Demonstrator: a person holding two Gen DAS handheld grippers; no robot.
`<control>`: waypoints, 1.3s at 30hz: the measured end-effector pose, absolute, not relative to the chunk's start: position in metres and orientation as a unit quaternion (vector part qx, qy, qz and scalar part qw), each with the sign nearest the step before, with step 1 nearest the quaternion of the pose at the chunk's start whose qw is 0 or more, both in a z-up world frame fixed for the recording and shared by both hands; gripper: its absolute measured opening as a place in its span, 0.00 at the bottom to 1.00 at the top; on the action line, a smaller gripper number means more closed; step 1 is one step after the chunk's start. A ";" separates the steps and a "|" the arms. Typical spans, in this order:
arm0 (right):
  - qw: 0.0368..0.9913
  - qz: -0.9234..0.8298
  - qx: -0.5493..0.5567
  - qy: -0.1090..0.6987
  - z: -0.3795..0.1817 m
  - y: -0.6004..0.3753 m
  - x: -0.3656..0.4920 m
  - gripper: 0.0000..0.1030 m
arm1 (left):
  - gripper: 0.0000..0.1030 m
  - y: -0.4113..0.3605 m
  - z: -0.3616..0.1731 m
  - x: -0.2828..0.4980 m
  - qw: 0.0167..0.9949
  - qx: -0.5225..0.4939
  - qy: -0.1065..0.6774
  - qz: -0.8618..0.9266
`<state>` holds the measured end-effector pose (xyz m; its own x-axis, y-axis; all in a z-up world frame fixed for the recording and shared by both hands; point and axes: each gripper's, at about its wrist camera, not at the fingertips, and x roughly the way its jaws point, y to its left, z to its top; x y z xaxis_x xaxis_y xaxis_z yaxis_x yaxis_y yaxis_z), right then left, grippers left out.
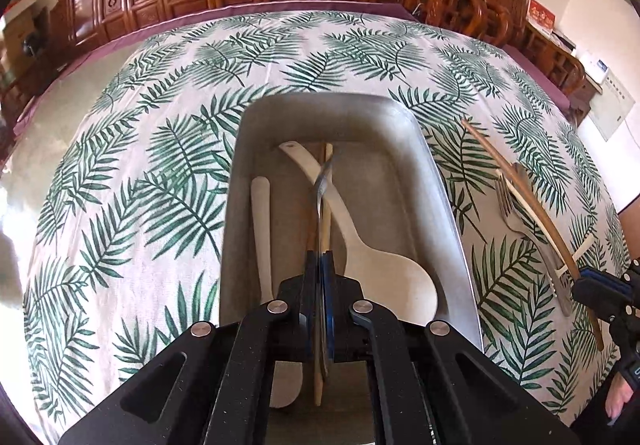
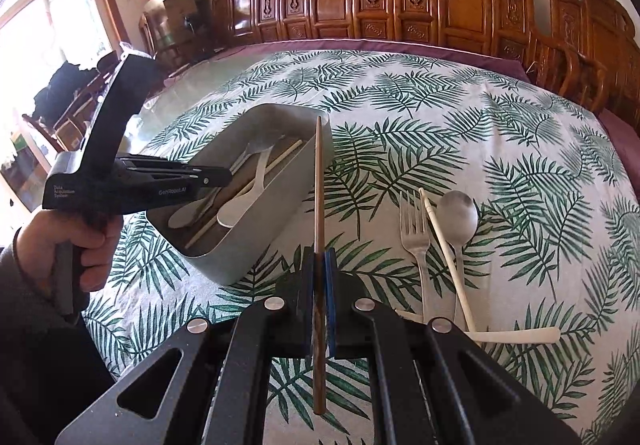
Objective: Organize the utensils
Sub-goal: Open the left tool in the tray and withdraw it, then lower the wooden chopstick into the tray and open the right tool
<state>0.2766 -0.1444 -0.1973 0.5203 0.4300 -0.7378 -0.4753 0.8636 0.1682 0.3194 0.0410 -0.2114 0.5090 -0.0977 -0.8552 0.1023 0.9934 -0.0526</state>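
Metal piece in the left jaws: the left gripper (image 1: 319,257) is clenched on a thin, shiny metal utensil handle (image 1: 322,185), seen edge-on, rising out of the pads over the tray; which kind of utensil it is cannot be told.
Tray: a grey rectangular metal tray (image 1: 436,173) sits on the cloth, directly under the left gripper, its long side running away from the camera.
Inside the tray: a cream plastic rice spoon (image 1: 360,241) lies slanted with its bowl nearest the gripper, a flat cream spatula (image 1: 261,229) lies along the left wall, and pale chopsticks (image 1: 327,221) run down the middle.
Brown stick: the right gripper (image 2: 319,257) is clamped tight on a long brown wooden chopstick (image 2: 319,181), which pokes up past the pads, its tip showing just in front of the tray's near corner.
Waiting on the cloth: right of the tray lie a steel fork (image 2: 416,237), a steel spoon (image 2: 457,213) and a cream chopstick (image 2: 444,249) laid across between them, with another cream utensil (image 2: 516,335) crosswise at their handles.
Hand: a person's hand (image 2: 80,245) grips the left tool's handle.
Table: a white tablecloth with green palm leaves (image 1: 132,173) covers it, and carved brown wooden chairs (image 2: 360,5) line the far side.
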 end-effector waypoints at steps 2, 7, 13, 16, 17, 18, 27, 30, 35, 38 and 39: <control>0.873 0.257 -0.033 0.414 -0.193 -0.141 0.277 0.06 | 0.03 0.044 -0.206 0.318 0.872 -0.005 0.486 -0.061; 0.875 0.259 -0.025 0.408 -0.182 -0.127 0.281 0.06 | 0.15 0.055 -0.188 0.312 0.884 -0.016 0.463 -0.064; 0.871 0.269 -0.014 0.410 -0.178 -0.109 0.290 0.06 | 0.28 0.071 -0.173 0.305 0.895 -0.020 0.441 -0.059; 0.867 0.275 0.005 0.415 -0.180 -0.098 0.298 0.06 | 0.41 0.078 -0.167 0.303 0.901 -0.018 0.431 -0.051; 0.865 0.278 0.011 0.417 -0.182 -0.096 0.300 0.06 | 0.44 0.081 -0.166 0.302 0.901 -0.020 0.430 -0.048; 0.863 0.280 0.017 0.419 -0.183 -0.092 0.302 0.06 | 0.51 0.083 -0.164 0.301 0.903 -0.021 0.428 -0.046; 0.846 0.293 0.068 0.439 -0.193 -0.065 0.322 0.06 | 0.86 0.108 -0.149 0.295 0.917 -0.041 0.395 -0.029; 0.843 0.291 0.079 0.445 -0.198 -0.058 0.328 0.06 | 0.87 0.114 -0.147 0.295 0.919 -0.048 0.392 -0.022; 0.839 0.281 0.087 0.459 -0.210 -0.048 0.336 0.06 | 0.88 0.122 -0.144 0.294 0.920 -0.056 0.387 -0.016; 0.836 0.272 0.086 0.469 -0.217 -0.045 0.340 0.06 | 0.88 0.126 -0.143 0.294 0.921 -0.062 0.385 -0.014; 0.834 0.271 0.088 0.472 -0.219 -0.044 0.341 0.06 | 0.88 0.126 -0.143 0.293 0.921 -0.063 0.385 -0.014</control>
<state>0.3415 -0.0440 -0.2193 0.4074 0.5351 -0.7400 -0.3694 0.8376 0.4024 0.2932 0.1265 -0.1429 0.7035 -0.0733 -0.7069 -0.0230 0.9918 -0.1257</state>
